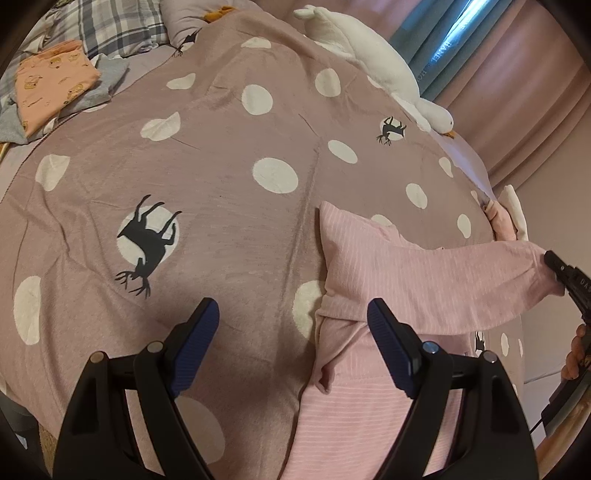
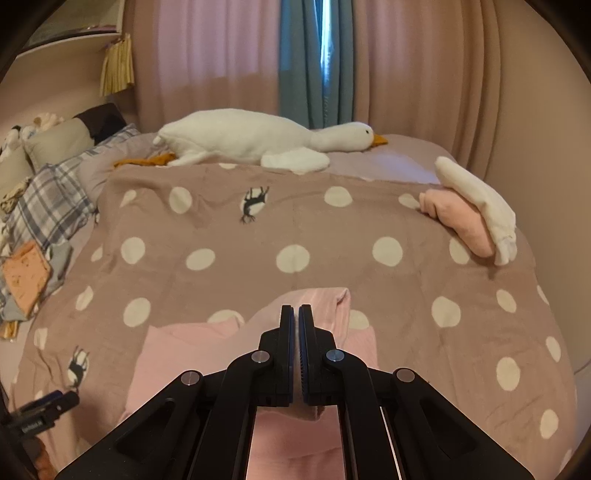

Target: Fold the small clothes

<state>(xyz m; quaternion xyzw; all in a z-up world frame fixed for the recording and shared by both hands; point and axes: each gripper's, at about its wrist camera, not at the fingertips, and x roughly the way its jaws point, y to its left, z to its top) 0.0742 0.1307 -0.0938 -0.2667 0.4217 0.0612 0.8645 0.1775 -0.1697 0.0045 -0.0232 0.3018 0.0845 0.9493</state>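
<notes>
A pink striped garment lies on the polka-dot bedspread, its body toward the near edge and one sleeve stretched out to the right. My right gripper is shut on that sleeve's cuff. In the right wrist view its fingers are pressed together with pink cloth below them. My left gripper stands open above the bedspread at the garment's left edge, holding nothing; its right fingertip hangs over the pink cloth. It also shows at the lower left of the right wrist view.
A folded orange printed garment on grey cloth lies far left by a plaid pillow. A white goose plush lies along the far side. Folded pink and white clothes sit at the bed's right edge. Curtains hang behind.
</notes>
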